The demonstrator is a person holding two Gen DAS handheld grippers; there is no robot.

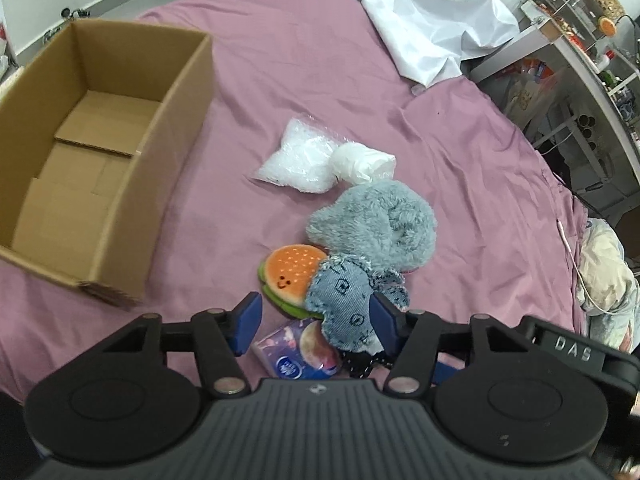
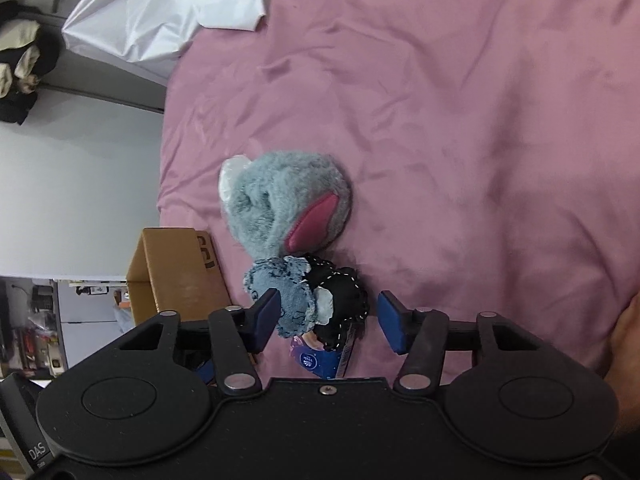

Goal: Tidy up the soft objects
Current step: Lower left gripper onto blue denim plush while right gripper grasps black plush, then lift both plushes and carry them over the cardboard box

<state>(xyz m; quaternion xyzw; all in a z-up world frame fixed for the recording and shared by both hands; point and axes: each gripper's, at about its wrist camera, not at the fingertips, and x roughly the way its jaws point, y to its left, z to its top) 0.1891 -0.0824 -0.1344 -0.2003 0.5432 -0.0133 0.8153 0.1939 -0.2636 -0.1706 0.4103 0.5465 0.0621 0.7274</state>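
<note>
Soft objects lie in a pile on the pink bed sheet (image 1: pixel 280 60). A grey-blue furry plush (image 1: pixel 376 224) lies behind a denim soft toy (image 1: pixel 344 300) and an orange burger plush (image 1: pixel 290 276). A purple tissue pack (image 1: pixel 300 350) and a black stitched toy (image 2: pixel 340 300) lie under the denim toy (image 2: pixel 288 300). A clear bag of white stuffing (image 1: pixel 300 156) and a white bundle (image 1: pixel 362 164) lie farther back. My left gripper (image 1: pixel 316 322) is open around the denim toy and tissue pack. My right gripper (image 2: pixel 328 322) is open around the denim and black toys.
An open, empty cardboard box (image 1: pixel 92 152) stands on the bed at the left; its corner shows in the right wrist view (image 2: pixel 176 276). A white sheet (image 1: pixel 432 12) lies crumpled at the back. Cluttered shelves (image 1: pixel 580 40) stand beyond the bed's right edge.
</note>
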